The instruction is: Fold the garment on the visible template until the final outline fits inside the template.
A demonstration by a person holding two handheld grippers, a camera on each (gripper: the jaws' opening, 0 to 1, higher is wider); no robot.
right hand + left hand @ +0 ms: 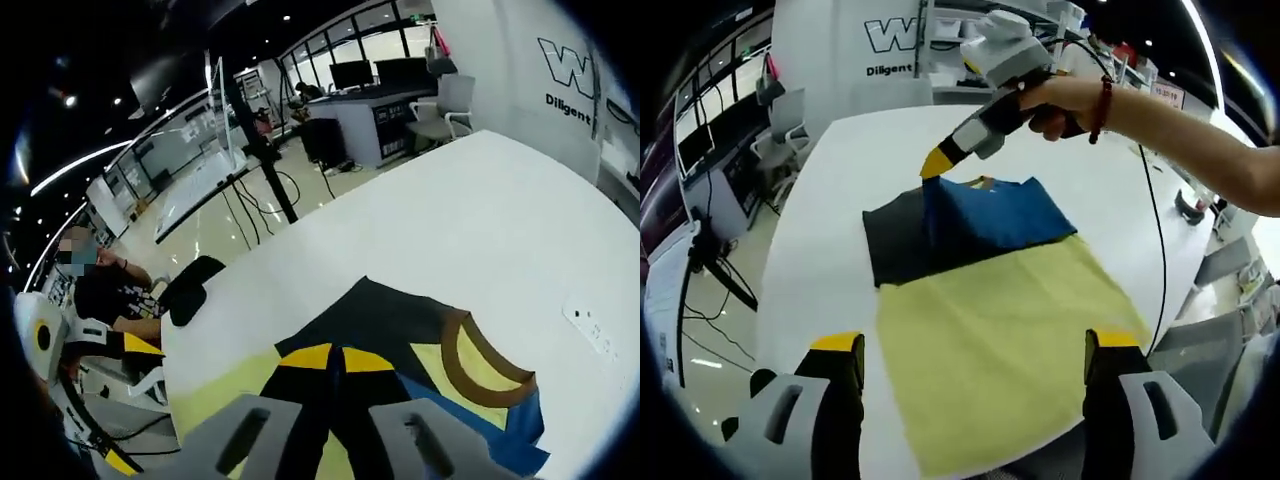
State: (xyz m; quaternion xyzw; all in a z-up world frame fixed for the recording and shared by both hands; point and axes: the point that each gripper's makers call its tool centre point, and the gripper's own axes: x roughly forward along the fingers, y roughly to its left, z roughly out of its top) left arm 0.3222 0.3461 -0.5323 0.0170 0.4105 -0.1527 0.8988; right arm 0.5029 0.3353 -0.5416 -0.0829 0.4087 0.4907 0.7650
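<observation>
While the left gripper (975, 345) hovers low over the near edge of the white worktop (840, 170), its two yellow-tipped jaws stand wide apart, holding nothing. Between and beyond them lies a yellow-green garment (1005, 330), spread flat on a black template (895, 245) that shows at its far left. A blue part of the garment is folded over the far end. Reaching in from the right, a hand (1065, 105) with a red bead bracelet angles the right gripper (937, 162) down onto the blue fold's far edge. In the right gripper view, its jaws (340, 358) are nearly closed, pinching dark blue cloth beside the brown neckband (480, 365). The garment's near corner is cut off.
</observation>
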